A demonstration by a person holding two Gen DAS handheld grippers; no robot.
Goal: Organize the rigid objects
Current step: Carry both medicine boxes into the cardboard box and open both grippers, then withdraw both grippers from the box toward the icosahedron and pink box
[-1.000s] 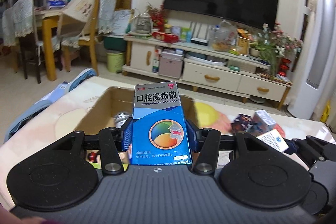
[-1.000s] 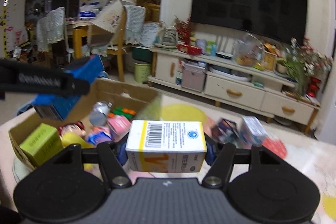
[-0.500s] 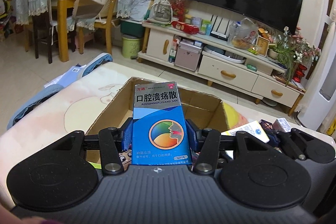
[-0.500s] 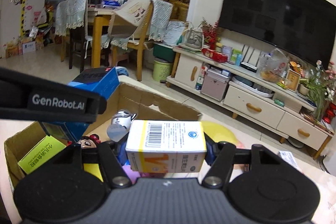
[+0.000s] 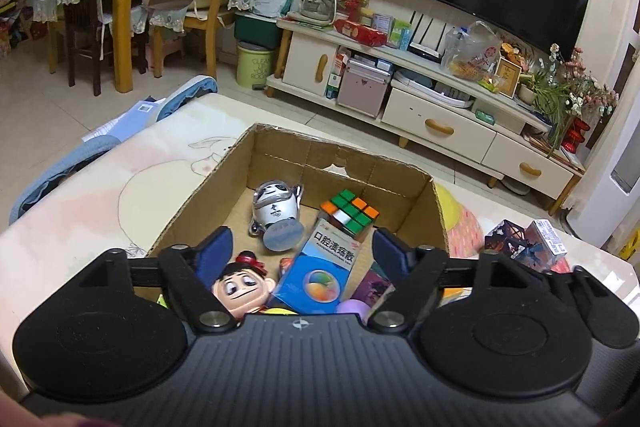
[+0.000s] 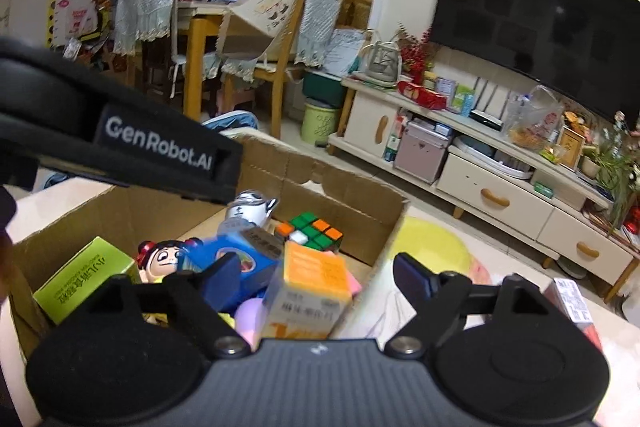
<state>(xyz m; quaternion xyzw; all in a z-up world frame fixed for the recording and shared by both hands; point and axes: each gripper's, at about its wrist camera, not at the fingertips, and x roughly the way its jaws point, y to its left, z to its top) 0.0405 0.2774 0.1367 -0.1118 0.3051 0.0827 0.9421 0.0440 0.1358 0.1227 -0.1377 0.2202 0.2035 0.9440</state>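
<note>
Blue-padded left gripper (image 5: pixel 302 247) opening, blue medicine box (image 5: pixel 320 273) loose below inside cardboard box (image 5: pixel 340 155). Right gripper (image 6: pixel 316 273) opening too, orange-white carton (image 6: pixel 310 291) dropped free between pads. Crowded beside: doll head (image 5: pixel 240 287), robot figurine (image 5: pixel 276 207), puzzle cube (image 5: pixel 350 213), green box (image 6: pixel 80 279). Open floor near far wall only. Small boxes (image 5: pixel 528 243) on table right.

The cardboard box (image 5: pixel 400 183) is open on top, but toys and small boxes fill its near half. Its back corner by the cube (image 5: pixel 349 213) has bare floor. The counter (image 5: pixel 100 195) left of it is clear.
</note>
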